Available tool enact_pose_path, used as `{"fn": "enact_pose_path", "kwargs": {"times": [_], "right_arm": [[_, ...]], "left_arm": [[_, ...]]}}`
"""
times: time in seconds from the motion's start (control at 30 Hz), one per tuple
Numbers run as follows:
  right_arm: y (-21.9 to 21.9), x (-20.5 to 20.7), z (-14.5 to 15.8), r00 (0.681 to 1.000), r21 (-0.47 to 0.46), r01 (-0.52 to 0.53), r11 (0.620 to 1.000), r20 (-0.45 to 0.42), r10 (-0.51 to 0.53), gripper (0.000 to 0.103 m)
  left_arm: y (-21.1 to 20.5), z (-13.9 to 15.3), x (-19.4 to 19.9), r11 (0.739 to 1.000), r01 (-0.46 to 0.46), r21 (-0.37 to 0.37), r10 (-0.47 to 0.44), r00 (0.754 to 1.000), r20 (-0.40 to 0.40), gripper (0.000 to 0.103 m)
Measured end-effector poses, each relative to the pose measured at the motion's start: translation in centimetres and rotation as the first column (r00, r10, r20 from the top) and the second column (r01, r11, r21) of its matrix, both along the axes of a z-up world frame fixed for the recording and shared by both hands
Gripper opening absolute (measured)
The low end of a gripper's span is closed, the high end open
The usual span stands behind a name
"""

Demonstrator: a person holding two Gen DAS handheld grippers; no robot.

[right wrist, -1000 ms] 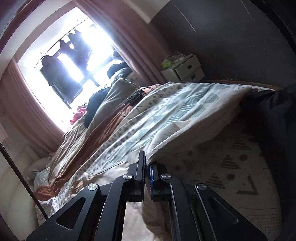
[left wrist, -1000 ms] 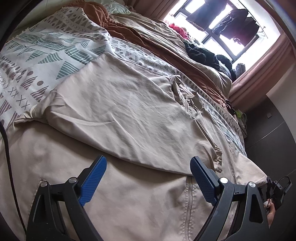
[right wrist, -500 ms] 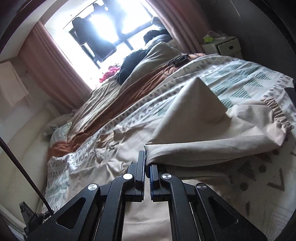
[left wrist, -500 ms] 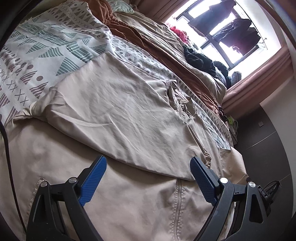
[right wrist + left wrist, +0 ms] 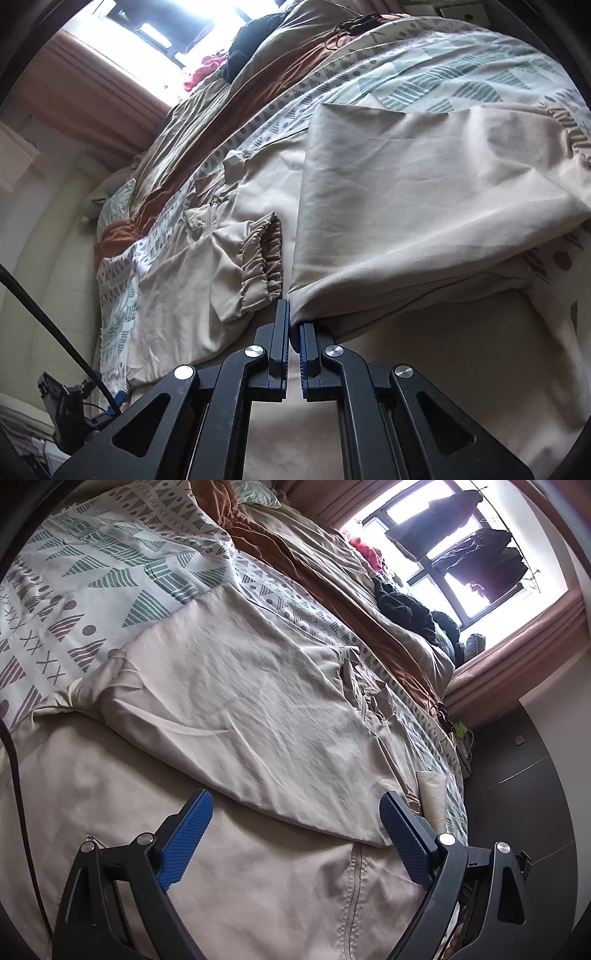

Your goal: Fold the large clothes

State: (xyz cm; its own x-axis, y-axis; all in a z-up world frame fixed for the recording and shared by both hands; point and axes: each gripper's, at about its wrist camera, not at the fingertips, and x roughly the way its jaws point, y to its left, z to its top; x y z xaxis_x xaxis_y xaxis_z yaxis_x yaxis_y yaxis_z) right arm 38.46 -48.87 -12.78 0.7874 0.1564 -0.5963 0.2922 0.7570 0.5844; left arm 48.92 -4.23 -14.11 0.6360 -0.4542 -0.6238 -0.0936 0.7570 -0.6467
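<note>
A large beige zip jacket lies spread on the bed, one sleeve folded across its body. My left gripper is open and empty, hovering just above the jacket near the folded sleeve's edge and the zipper. My right gripper is shut on a fold of the jacket's fabric and holds it over the body. An elastic cuff of the other sleeve lies just left of the right gripper.
The bed has a patterned white, green and brown cover and a brown and tan duvet behind. Dark clothes are piled by the window. A black cable runs at the left. Dark floor lies at the bed's right.
My right gripper has carried the held fabric over from the bed's edge onto the jacket body. My left gripper has stayed open and shifted slightly over the jacket.
</note>
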Motion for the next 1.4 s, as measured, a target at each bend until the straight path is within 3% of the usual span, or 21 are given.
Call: {"fn": "enact_pose_path", "kwargs": {"times": [0.03,0.07,0.1,0.17,0.33,0.47,0.57,0.63,0.7,0.83,0.93,1.0,1.07,1.2,1.4], "right_arm": [[-0.3,-0.4,0.3,1.000,0.011,0.021,1.000,0.010,-0.021,0.008],[-0.9,-0.8,0.8,0.999,0.018,0.040,0.999,0.021,-0.040,0.022],[-1.4,-1.4,1.2,0.998,0.023,0.057,0.998,0.034,-0.058,0.054],[-2.3,-2.7,1.7,0.991,0.036,0.105,0.994,0.077,-0.107,0.086],[-6.5,-4.5,1.7,0.973,0.097,0.203,0.974,0.088,-0.211,0.086],[-10.3,-6.5,-0.4,0.921,0.138,0.383,0.913,0.019,-0.389,0.086],[-12.5,-7.6,-1.5,0.893,0.198,0.435,0.878,0.026,-0.449,0.086],[-13.4,-7.7,-2.1,0.875,0.180,0.471,0.863,0.025,-0.483,0.082],[-13.8,-7.4,-2.9,0.869,0.175,0.484,0.857,0.020,-0.495,0.064],[-14.5,-6.6,-4.6,0.863,0.200,0.492,0.847,0.014,-0.505,0.051],[-15.0,-5.9,-5.9,0.855,0.211,0.503,0.838,0.016,-0.518,0.034],[-15.4,-6.3,-6.1,0.846,0.209,0.518,0.830,0.016,-0.532,0.014],[-15.3,-6.5,-6.2,0.839,0.242,0.523,0.817,0.021,-0.543,0.006],[-13.4,-7.5,-4.0,0.830,0.223,0.515,0.828,0.111,-0.546,0.004],[-7.0,-6.8,2.3,0.848,0.152,0.397,0.905,0.318,-0.425,0.004]], "left_arm": [[-0.1,0.0,0.0,1.000,0.002,0.001,-0.002,1.000,0.000,0.093],[-0.2,0.0,-0.1,1.000,0.004,0.002,-0.004,1.000,0.000,0.093],[-0.2,0.0,-0.1,1.000,0.005,0.003,-0.005,1.000,0.000,0.093],[-0.3,0.0,-0.2,1.000,0.009,0.004,-0.009,1.000,0.000,0.093],[-0.6,-0.1,-0.2,1.000,0.008,0.016,-0.007,1.000,-0.003,0.093],[-0.6,-0.2,-0.1,1.000,0.002,0.025,-0.002,1.000,-0.006,0.093],[-0.5,-0.2,-0.1,0.999,-0.005,0.034,0.005,1.000,-0.005,0.093],[-0.4,-0.3,0.0,0.999,-0.008,0.037,0.008,1.000,-0.008,0.093],[-0.5,-0.4,0.0,0.999,-0.009,0.043,0.009,1.000,-0.012,0.093],[-0.6,-0.5,0.0,0.998,-0.008,0.055,0.009,1.000,-0.016,0.093],[-0.5,-0.5,0.0,0.998,-0.011,0.060,0.012,1.000,-0.015,0.093],[-0.5,-0.5,0.0,0.998,-0.011,0.059,0.012,1.000,-0.016,0.093],[-0.5,-0.5,0.0,0.998,-0.013,0.059,0.014,1.000,-0.015,0.093],[-0.3,-0.4,-0.1,0.998,-0.020,0.052,0.021,1.000,-0.011,0.093],[0.7,0.1,-0.6,1.000,-0.027,0.014,0.027,1.000,0.007,0.093]]}}
